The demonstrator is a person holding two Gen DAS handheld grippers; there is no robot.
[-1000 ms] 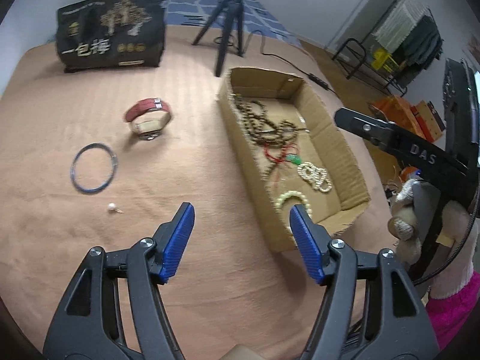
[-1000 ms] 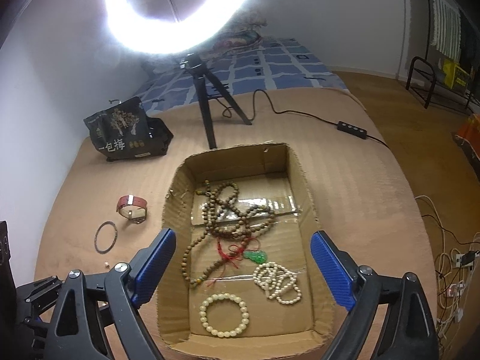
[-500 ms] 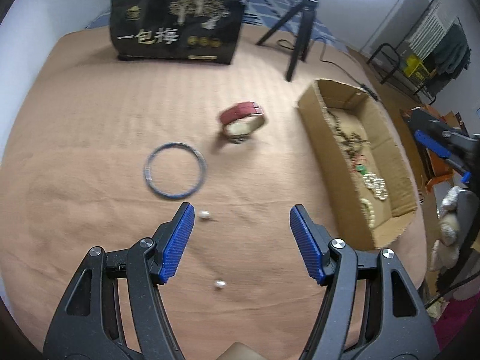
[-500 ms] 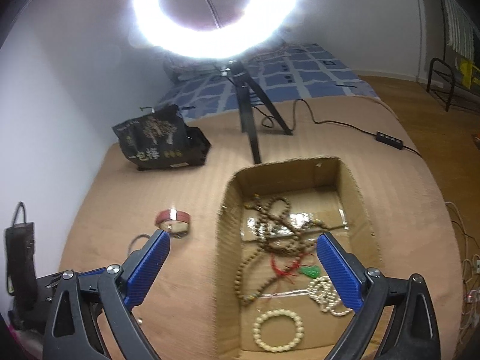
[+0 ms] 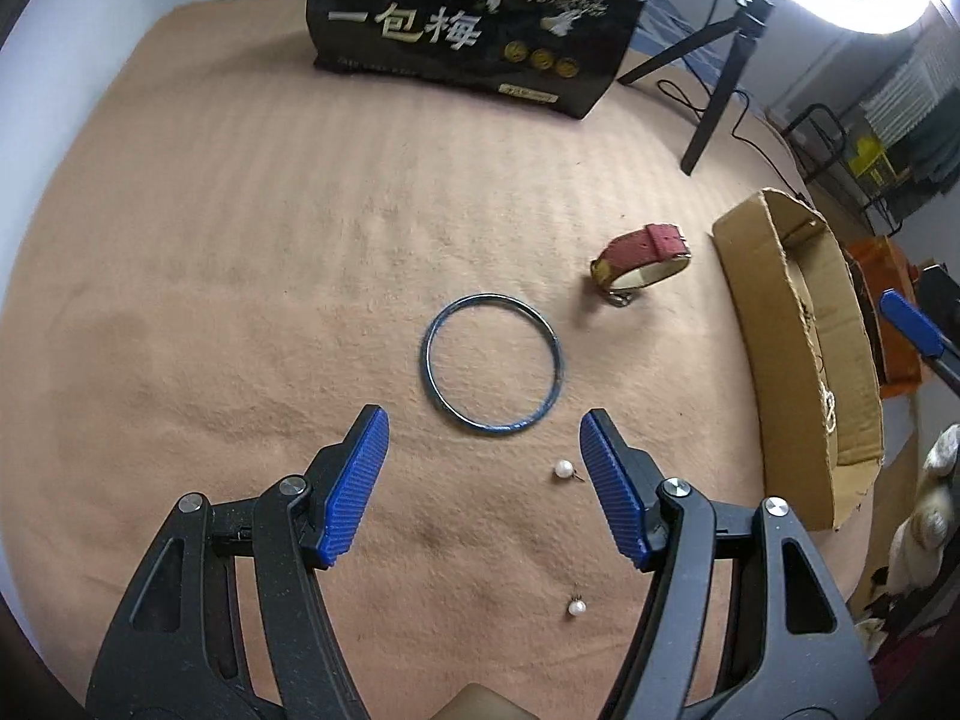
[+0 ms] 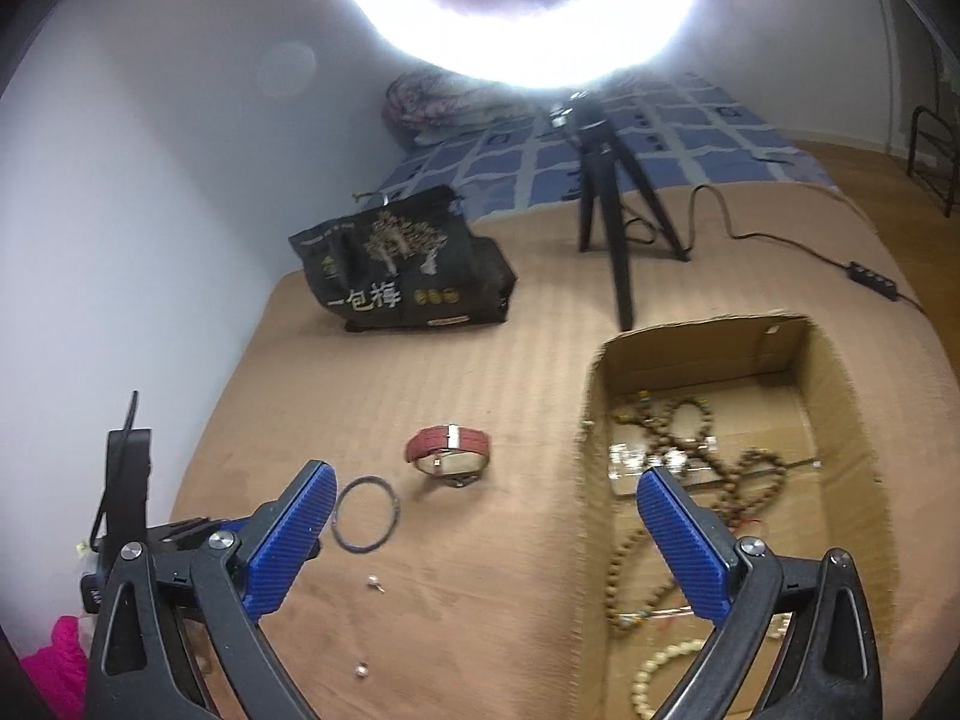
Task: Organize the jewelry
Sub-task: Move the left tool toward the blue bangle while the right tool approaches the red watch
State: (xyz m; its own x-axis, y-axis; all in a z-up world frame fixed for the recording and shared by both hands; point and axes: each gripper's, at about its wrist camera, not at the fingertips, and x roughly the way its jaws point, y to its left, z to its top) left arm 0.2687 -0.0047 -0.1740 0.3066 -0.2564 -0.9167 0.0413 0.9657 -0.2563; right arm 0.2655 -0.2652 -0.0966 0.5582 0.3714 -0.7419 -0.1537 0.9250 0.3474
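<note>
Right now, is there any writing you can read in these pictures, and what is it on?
"一包梅": large pale characters on the black bag, also readable in the right wrist view.
The bag's top-left emblem and small white bottom label: too small to read.
Nothing else carries legible text.

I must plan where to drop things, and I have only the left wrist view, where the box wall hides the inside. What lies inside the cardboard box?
Observer: Long brown bead strands lie tangled in the cardboard box.
Operator: Is anything pale in there?
Observer: Yes, a cream bead bracelet lies at the end nearest the right camera.
Operator: Do the right jaws hold something?
Observer: No, the right gripper is open, with nothing between its jaws.
</note>
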